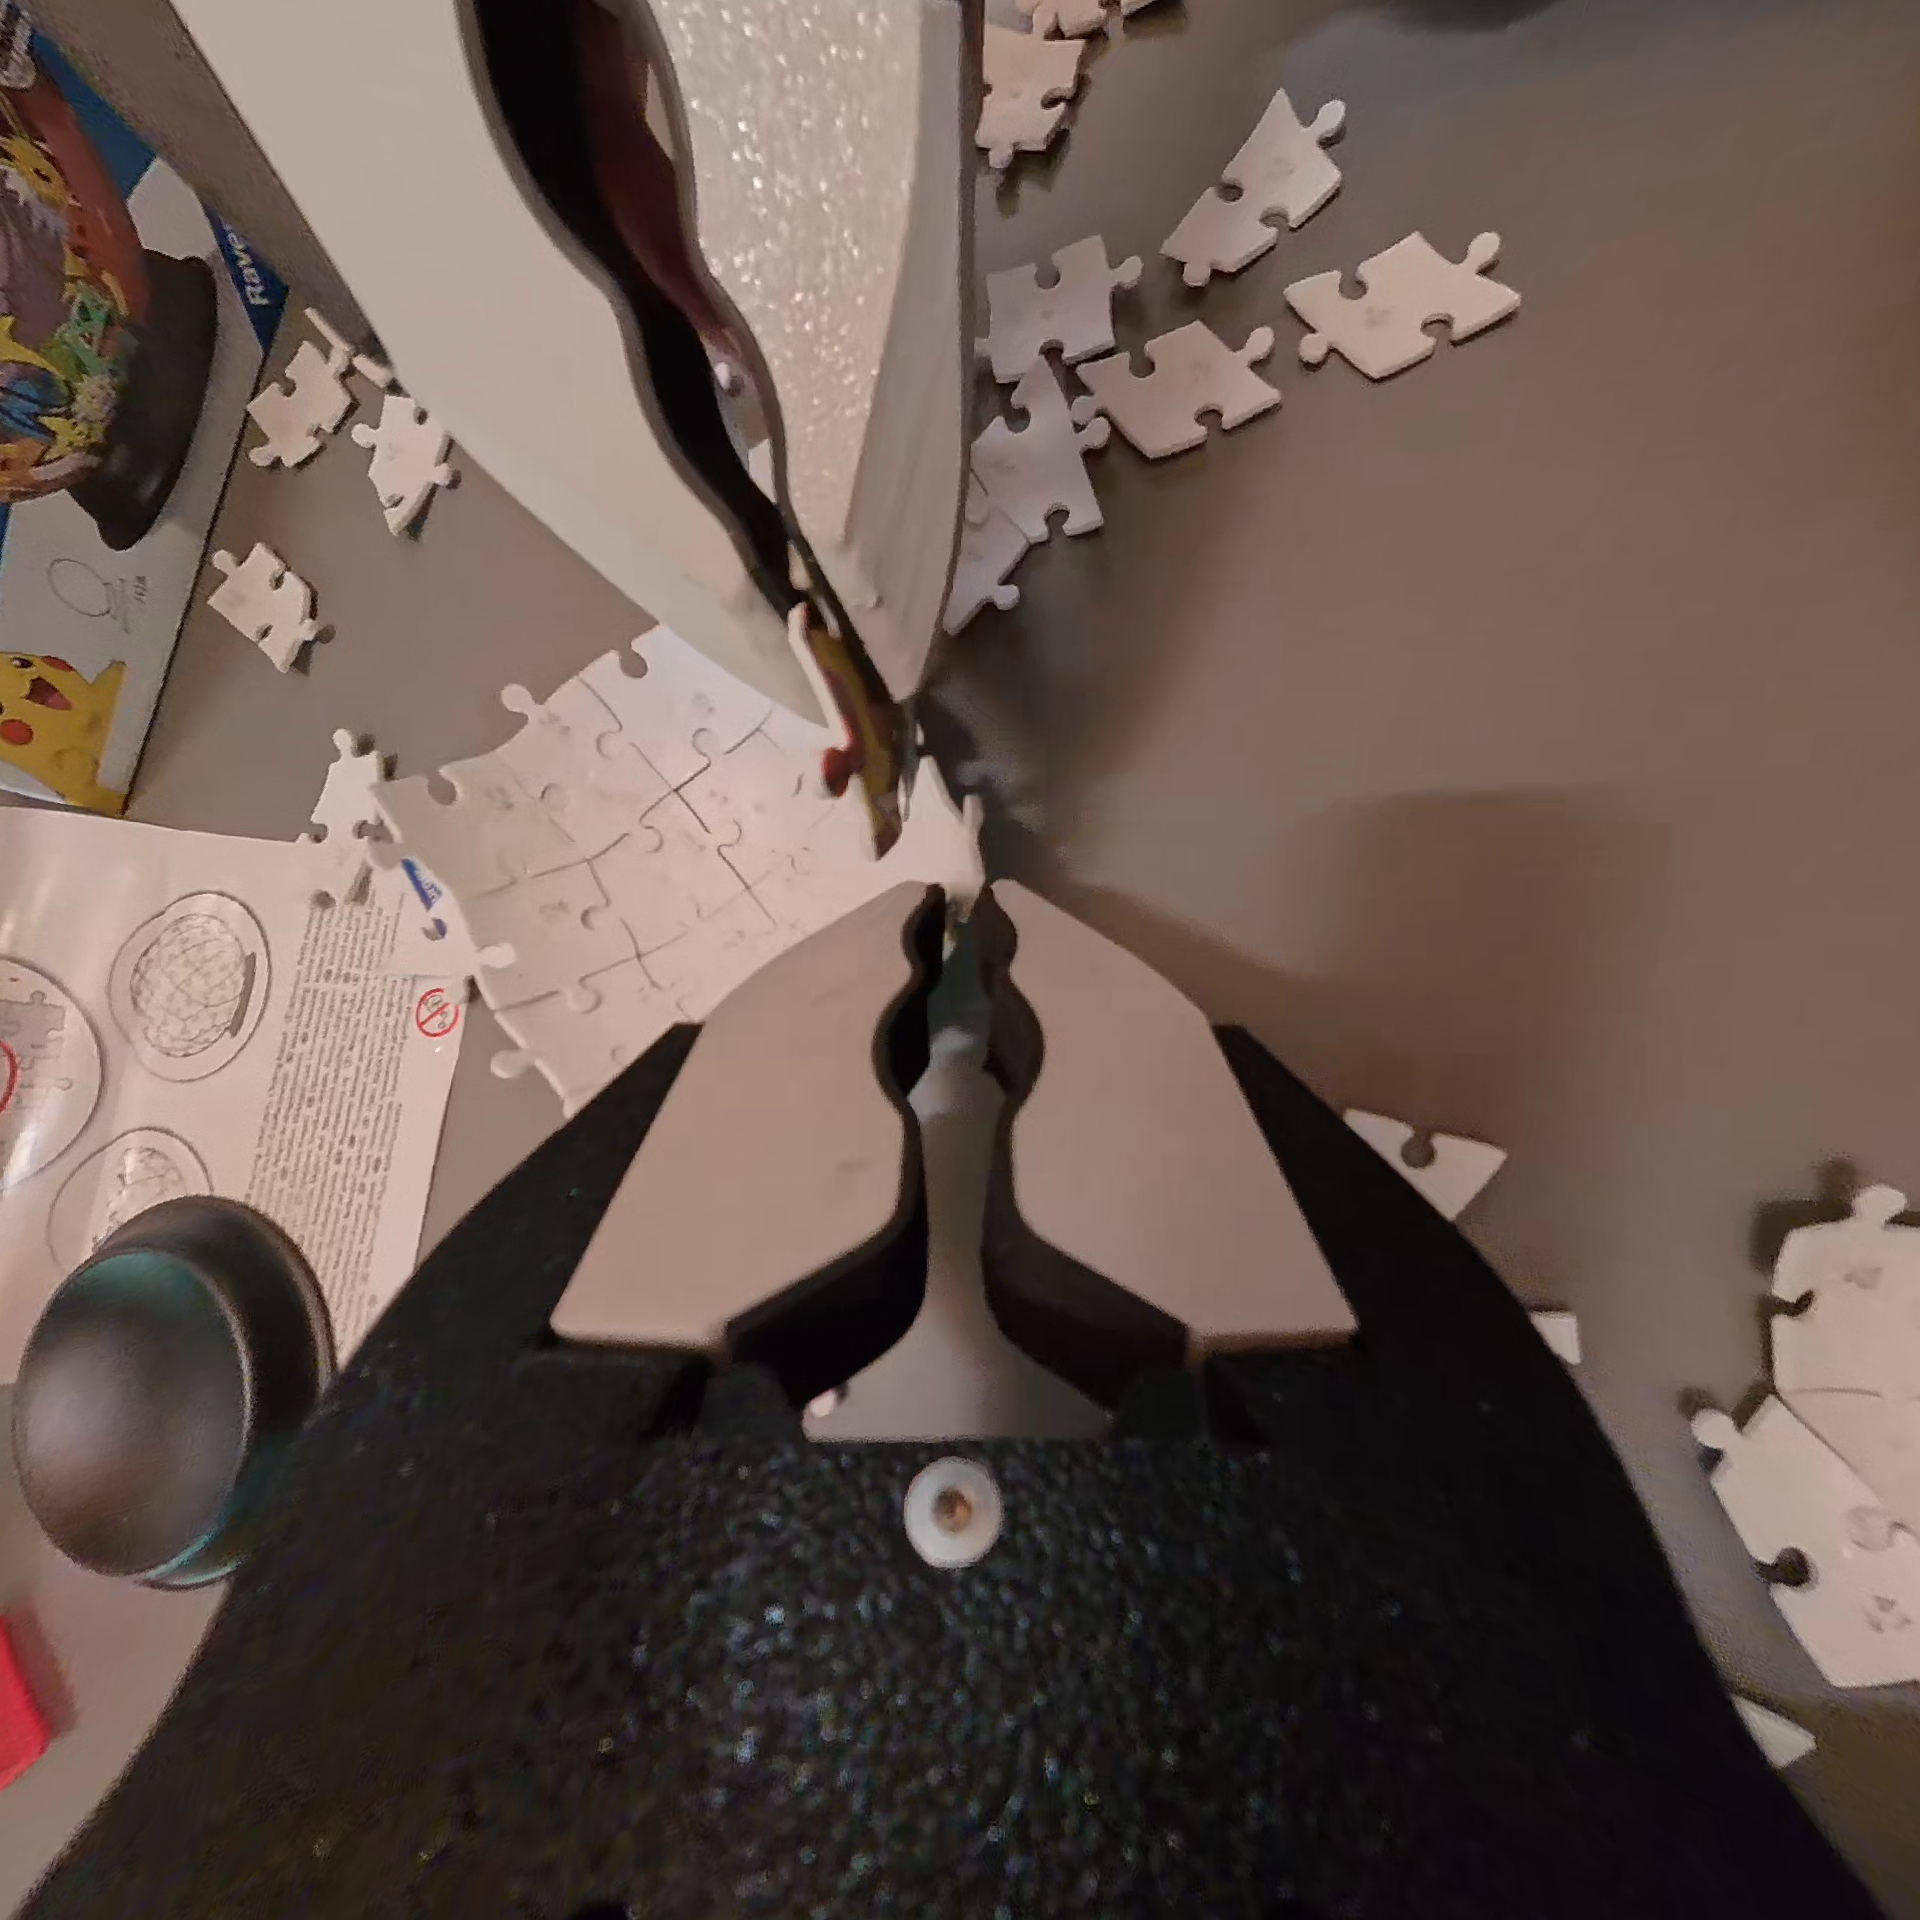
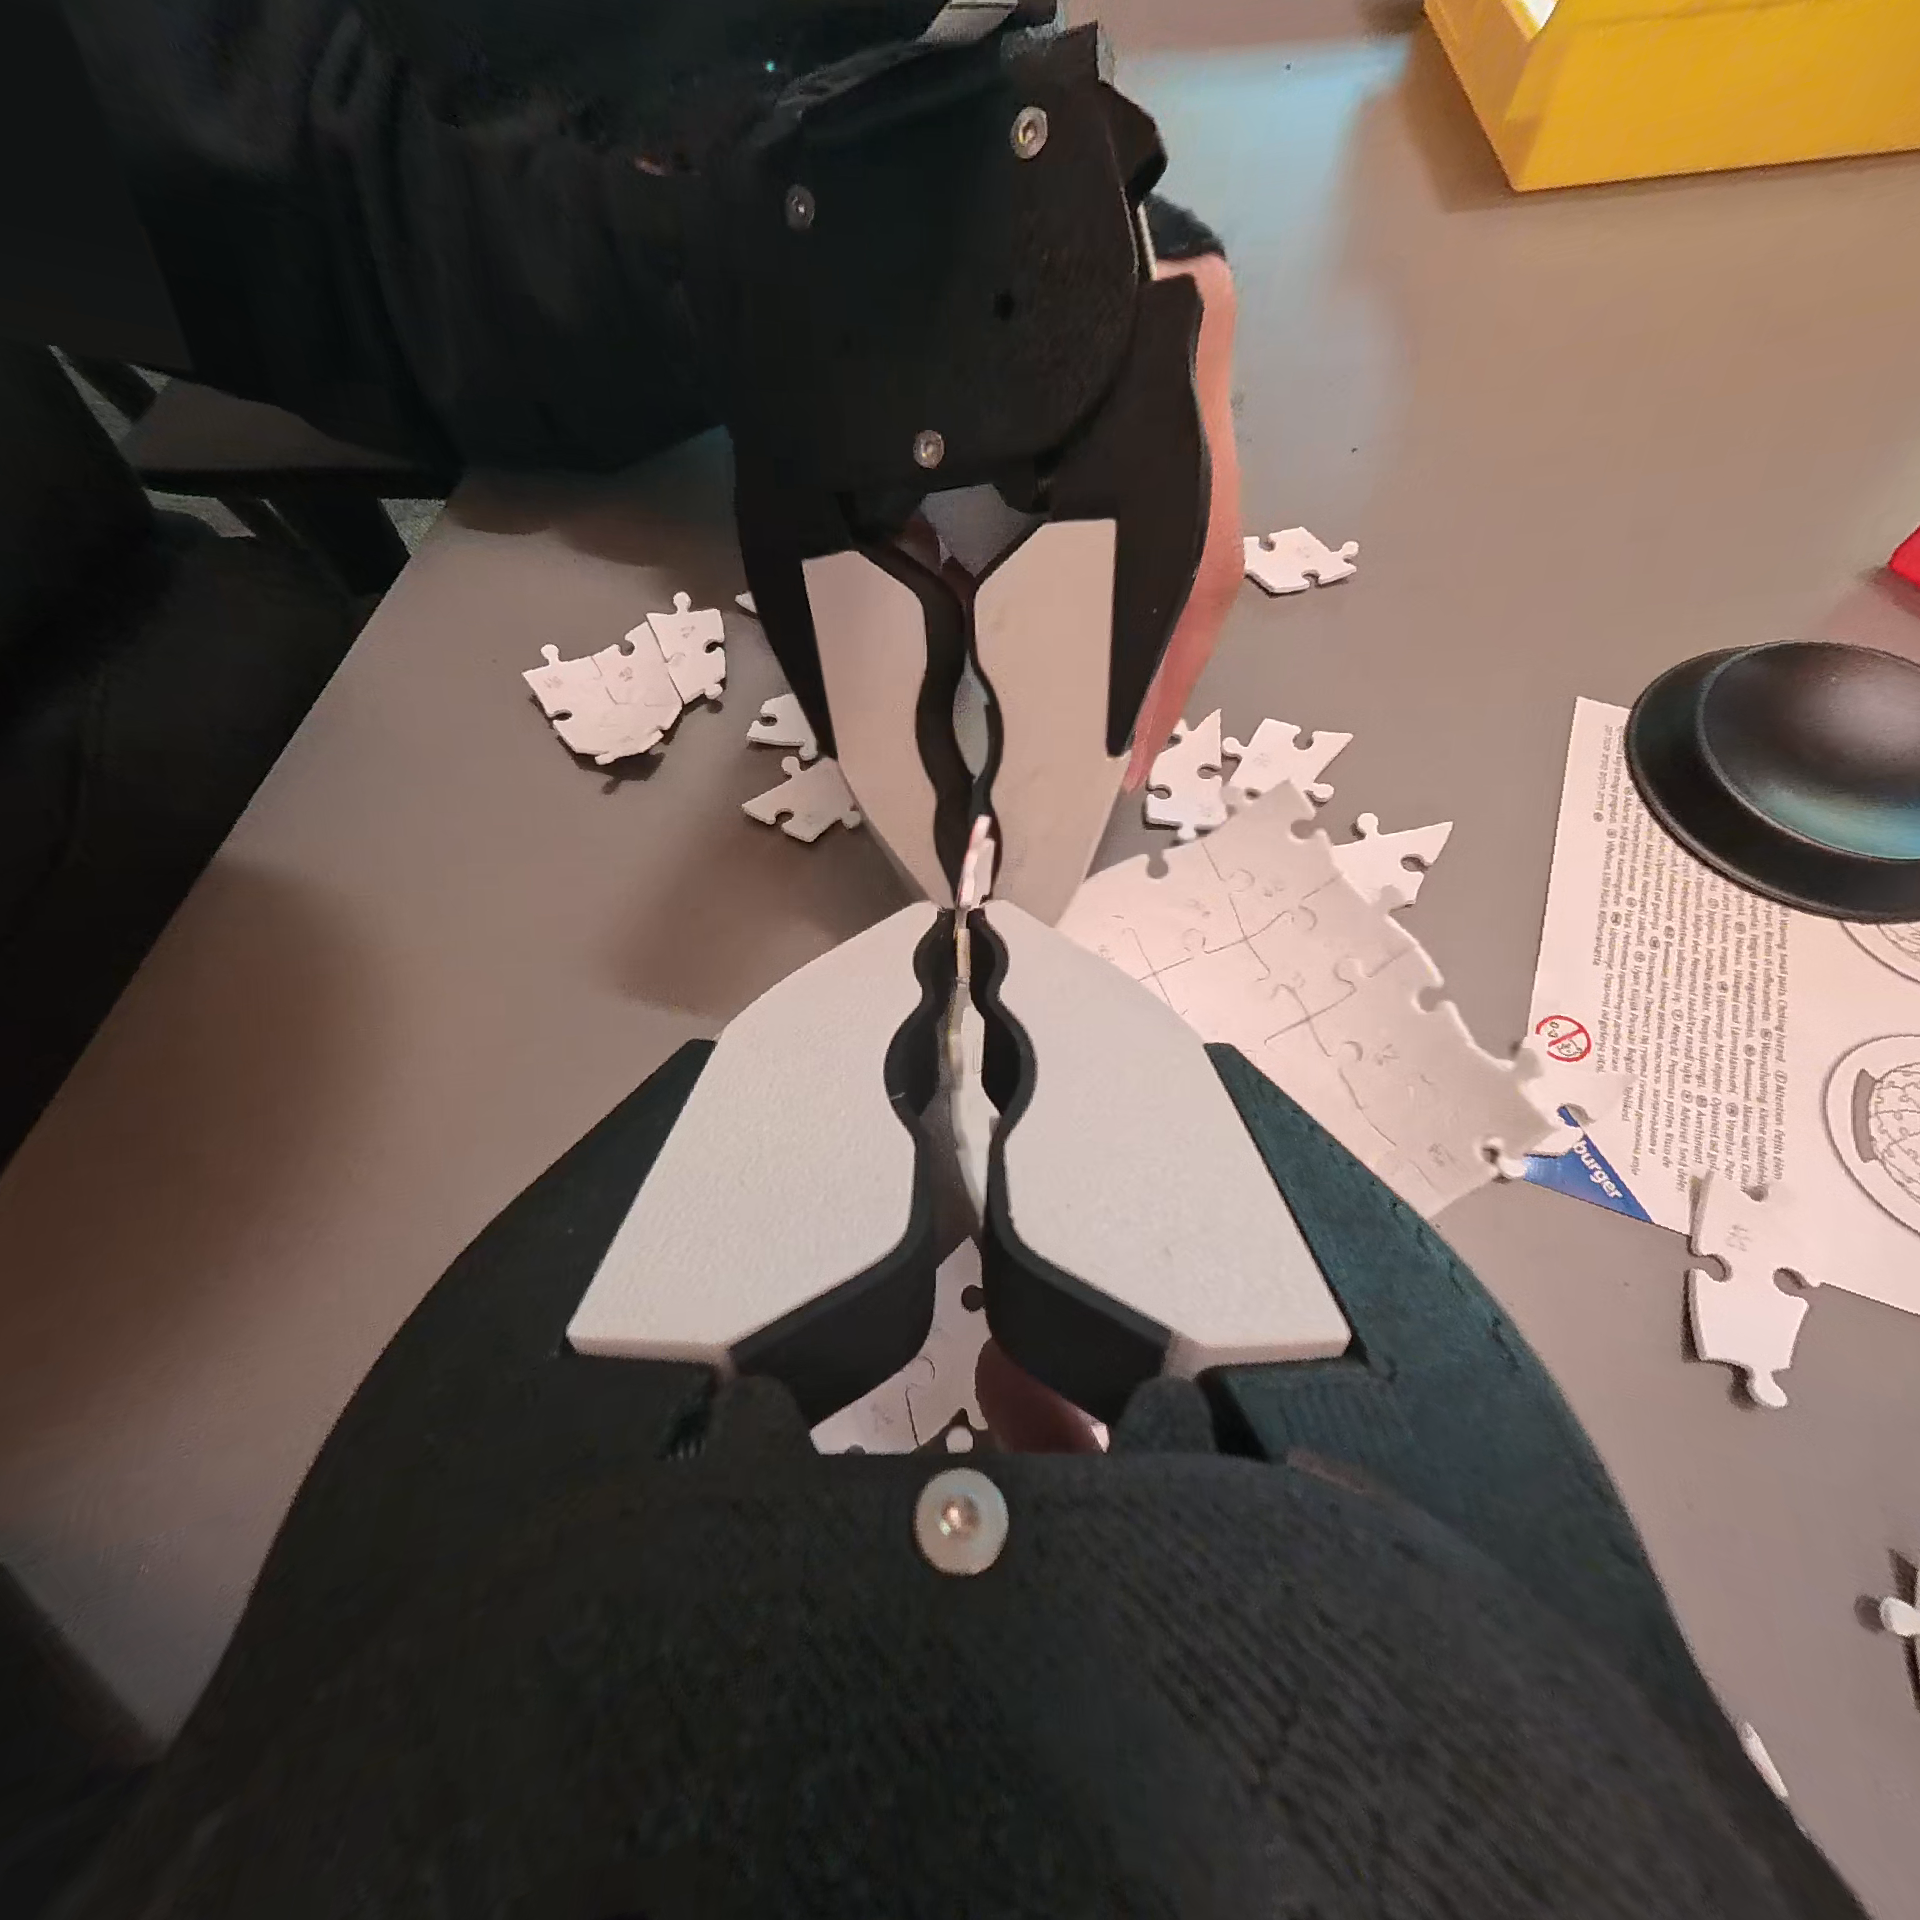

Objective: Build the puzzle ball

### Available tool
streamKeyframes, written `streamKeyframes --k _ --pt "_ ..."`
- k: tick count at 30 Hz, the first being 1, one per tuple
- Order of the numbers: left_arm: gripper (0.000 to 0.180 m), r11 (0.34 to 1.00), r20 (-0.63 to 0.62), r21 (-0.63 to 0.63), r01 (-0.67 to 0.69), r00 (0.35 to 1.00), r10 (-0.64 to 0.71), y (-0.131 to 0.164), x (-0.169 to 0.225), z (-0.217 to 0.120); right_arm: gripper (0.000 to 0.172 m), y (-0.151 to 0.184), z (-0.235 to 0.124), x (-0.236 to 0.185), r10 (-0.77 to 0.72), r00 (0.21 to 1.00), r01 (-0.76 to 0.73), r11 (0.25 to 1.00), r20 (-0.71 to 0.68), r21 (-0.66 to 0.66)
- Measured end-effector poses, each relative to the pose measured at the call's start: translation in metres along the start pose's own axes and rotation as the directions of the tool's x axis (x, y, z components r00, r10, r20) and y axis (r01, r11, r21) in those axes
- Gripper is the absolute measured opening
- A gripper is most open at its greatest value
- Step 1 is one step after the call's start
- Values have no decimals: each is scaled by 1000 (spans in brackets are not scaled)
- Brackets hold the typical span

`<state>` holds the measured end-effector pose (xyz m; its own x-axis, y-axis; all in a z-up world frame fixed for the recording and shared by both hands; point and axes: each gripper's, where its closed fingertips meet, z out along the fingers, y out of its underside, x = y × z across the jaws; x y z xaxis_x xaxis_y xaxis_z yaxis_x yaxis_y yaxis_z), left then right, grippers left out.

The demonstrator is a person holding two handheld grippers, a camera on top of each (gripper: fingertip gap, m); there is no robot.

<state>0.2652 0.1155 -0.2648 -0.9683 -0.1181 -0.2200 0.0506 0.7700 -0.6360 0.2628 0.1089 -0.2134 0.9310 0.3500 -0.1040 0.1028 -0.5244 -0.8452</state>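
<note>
a: left wrist view: close, looking down its own fingers, facing the right gripper (image 1: 873, 727) head-on.
b: right wrist view mirrors it. shared: grey table (image 2: 416, 935), assembled puzzle sheet (image 1: 623, 831), black dish (image 2: 1808, 779).

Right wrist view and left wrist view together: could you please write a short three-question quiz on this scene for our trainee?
1. True or false: the loose puzzle pieces on the grey table lie picture side up.
2. What is clamped in the right gripper? A) a puzzle piece held edge-on, B) a pen, C) a folded leaflet.
3. What colour is the box at the top right of the right wrist view?

Key: 1 false, their white backs face up; 2 A; 3 yellow.
</note>
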Motion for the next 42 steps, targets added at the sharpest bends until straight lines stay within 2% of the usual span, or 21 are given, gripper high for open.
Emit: streamKeyframes --k 6,12,16,22,30,39,42 --pt "1 997 29 47 60 998 -62 -8 -14 -11 2 -6 -7 2 -63 997 63 998 -44 5" --pt "1 983 -55 104 151 988 -145 -17 -23 -17 2 -9 -13 4 -206 971 195 976 -123 -94" --pt "1 983 -91 110 150 986 -140 -19 -24 -18 2 -2 -12 7 -192 973 174 975 -126 -140" --pt "1 990 -109 116 82 992 -69 -20 -22 -18 3 0 -13 11 -178 976 162 979 -129 -123" --pt "1 984 -141 148 99 987 -78 -19 -22 -18 4 2 -10 14 -190 973 176 978 -130 -113" --pt "12 981 -130 138 133 985 -115 -13 -18 -14 2 6 -6 15 -224 965 204 968 -135 -147" --pt "13 986 -82 120 112 991 -102 -11 -19 -10 2 8 -4 15 -233 963 211 965 -134 -158"
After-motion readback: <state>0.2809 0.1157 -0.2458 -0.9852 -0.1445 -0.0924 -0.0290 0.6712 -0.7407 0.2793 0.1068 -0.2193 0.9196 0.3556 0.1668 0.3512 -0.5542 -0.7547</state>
